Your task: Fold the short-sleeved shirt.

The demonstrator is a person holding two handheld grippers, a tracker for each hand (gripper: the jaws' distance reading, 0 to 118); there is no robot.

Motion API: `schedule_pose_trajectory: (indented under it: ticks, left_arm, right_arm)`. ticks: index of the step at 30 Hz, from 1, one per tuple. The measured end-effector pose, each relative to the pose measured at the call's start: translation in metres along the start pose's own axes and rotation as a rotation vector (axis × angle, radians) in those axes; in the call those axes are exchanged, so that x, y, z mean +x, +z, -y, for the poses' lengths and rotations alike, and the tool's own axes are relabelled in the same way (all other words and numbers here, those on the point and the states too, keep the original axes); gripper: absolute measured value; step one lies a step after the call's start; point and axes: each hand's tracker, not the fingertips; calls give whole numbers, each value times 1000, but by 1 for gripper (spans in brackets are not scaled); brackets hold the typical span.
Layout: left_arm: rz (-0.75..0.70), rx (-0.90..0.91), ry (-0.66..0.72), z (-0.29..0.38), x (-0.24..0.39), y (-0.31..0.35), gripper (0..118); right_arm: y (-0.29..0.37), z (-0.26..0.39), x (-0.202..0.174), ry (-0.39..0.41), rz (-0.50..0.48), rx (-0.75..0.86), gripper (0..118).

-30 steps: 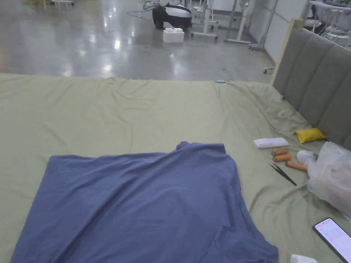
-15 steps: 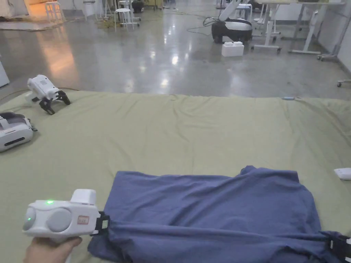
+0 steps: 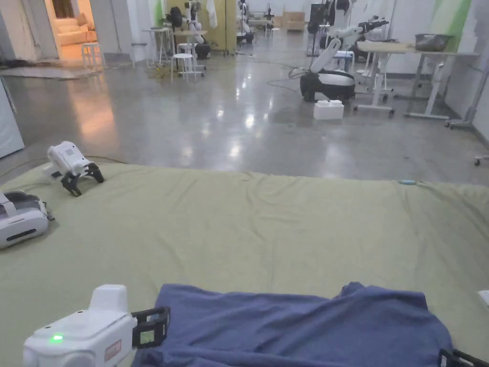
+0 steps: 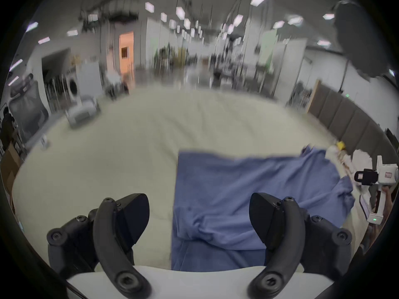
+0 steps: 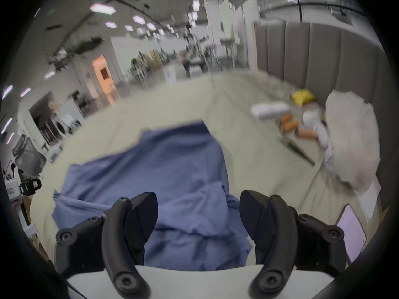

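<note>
The blue shirt (image 4: 248, 195) is lying rumpled on the green-sheeted bed (image 3: 267, 224), stretching between the two tongs. Both the left tongs (image 4: 199, 219) and right tongs (image 5: 197, 215) are gaping wide, gripping nothing. A reddish label on the left tongs' casing is staying too blurred to read.

The left tongs (image 4: 199, 219) have their jaws spread wide, nothing pinched between them, poised at the left edge of the blue shirt (image 3: 305, 325). The right tongs (image 5: 198, 217) are likewise gaping over the shirt's right side. A hand (image 4: 386, 198) grips the right tool's handle, though blur makes its pose hard to read.
</note>
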Motion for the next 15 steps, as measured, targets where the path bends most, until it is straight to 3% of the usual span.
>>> schedule_pose_trajectory:
  ticks: [3, 6, 9, 11, 13, 15]
  left_arm:
    - [1, 236, -46, -18, 20, 100, 96]
    - [-13, 341, -109, -21, 47, 184, 89]
    - [-14, 434, -165, -13, 70, 247, 48]
    - [-40, 456, -183, -9, 80, 277, 35]
    - [-34, 463, -178, -7, 85, 304, 17]
    - [-38, 477, -158, -4, 91, 326, 9]
  right_arm:
    - [87, 1, -27, 40, -71, 180, 79]
    - [157, 15, -53, 101, -63, 315, 74]
    - [213, 33, -78, 117, -92, 431, 50]
    - [241, 41, -94, 136, -88, 450, 34]
    - [262, 50, -103, 166, -117, 480, 5]
    - [281, 56, -112, 154, -116, 507, 5]
